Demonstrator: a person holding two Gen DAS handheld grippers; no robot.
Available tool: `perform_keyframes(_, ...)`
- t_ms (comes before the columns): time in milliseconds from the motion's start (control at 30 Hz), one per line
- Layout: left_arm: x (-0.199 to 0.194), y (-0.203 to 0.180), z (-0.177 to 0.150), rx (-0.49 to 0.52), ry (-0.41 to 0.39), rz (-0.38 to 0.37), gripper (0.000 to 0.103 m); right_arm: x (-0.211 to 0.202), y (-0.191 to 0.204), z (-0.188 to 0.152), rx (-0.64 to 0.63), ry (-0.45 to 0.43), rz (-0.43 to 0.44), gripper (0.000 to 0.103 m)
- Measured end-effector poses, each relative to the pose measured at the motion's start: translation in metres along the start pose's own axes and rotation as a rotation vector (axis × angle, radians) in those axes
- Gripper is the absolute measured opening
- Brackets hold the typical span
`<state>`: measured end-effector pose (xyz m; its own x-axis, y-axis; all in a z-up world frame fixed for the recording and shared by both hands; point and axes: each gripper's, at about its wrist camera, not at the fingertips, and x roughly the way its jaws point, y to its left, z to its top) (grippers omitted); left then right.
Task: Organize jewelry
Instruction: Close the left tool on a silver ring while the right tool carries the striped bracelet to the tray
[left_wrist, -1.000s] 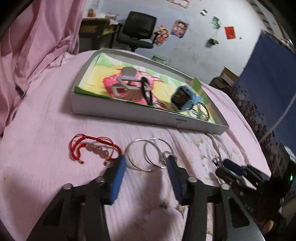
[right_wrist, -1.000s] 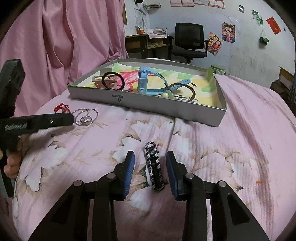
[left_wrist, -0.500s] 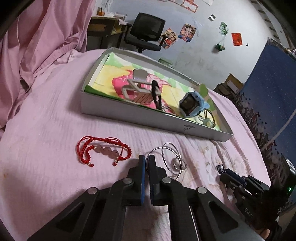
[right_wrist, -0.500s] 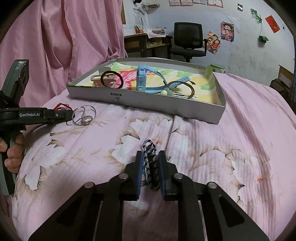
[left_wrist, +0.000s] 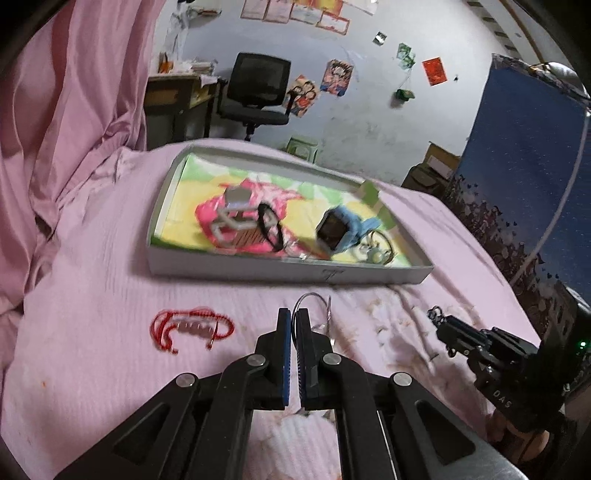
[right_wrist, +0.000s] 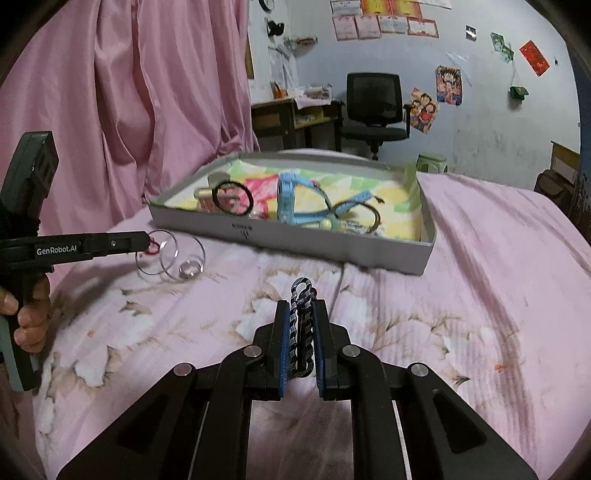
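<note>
My left gripper (left_wrist: 293, 314) is shut on thin silver hoops (left_wrist: 311, 300) and holds them just above the pink bedspread. The right wrist view shows the same hoops (right_wrist: 170, 255) hanging from the left gripper (right_wrist: 146, 240). A black-and-white chain bracelet (right_wrist: 302, 291) is pinched between the pads of my shut right gripper (right_wrist: 301, 306), low over the bed; that gripper (left_wrist: 437, 318) appears at the right in the left wrist view. A red cord bracelet (left_wrist: 192, 326) lies on the bed to the left. The grey tray (left_wrist: 258, 267) sits beyond.
The tray (right_wrist: 295, 243) holds a blue watch (right_wrist: 286, 199), a black hair tie (right_wrist: 231, 195), a small stand and a ring. Pink curtain hangs at the left. An office chair (right_wrist: 373, 107) and desk stand behind the bed. A person's hand (right_wrist: 26, 314) grips the left handle.
Both grippers have closed: the left onto the silver hoops, the right onto the chain bracelet. The left gripper has since risen, lifting the hoops off the bedspread.
</note>
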<state>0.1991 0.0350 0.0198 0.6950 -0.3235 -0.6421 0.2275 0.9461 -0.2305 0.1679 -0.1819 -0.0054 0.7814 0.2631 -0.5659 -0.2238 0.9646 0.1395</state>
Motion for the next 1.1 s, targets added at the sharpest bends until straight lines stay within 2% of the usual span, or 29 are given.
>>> perform_keyframes(367, -0.017, -0.011, 0.041, 0.040, -0.096, -0.031, 0.003, -0.007, -0.001, 0.028, -0.015, -0.058, 0.007, 0.011)
perform_keyframes(667, 0.000, -0.020, 0.076, 0.045, -0.139, -0.038, 0.003, 0.005, -0.002, 0.065, -0.059, -0.086, 0.001, 0.011)
perform_keyframes(900, 0.030, -0.025, 0.084, 0.038, -0.123, -0.030, 0.003, 0.036, -0.012, 0.092, -0.020, -0.057, -0.009, 0.011)
perform_keyframes(1100, 0.060, -0.022, 0.080, 0.025, -0.064, -0.022, 0.003, 0.067, -0.016, 0.091, 0.015, 0.005, -0.009, 0.011)
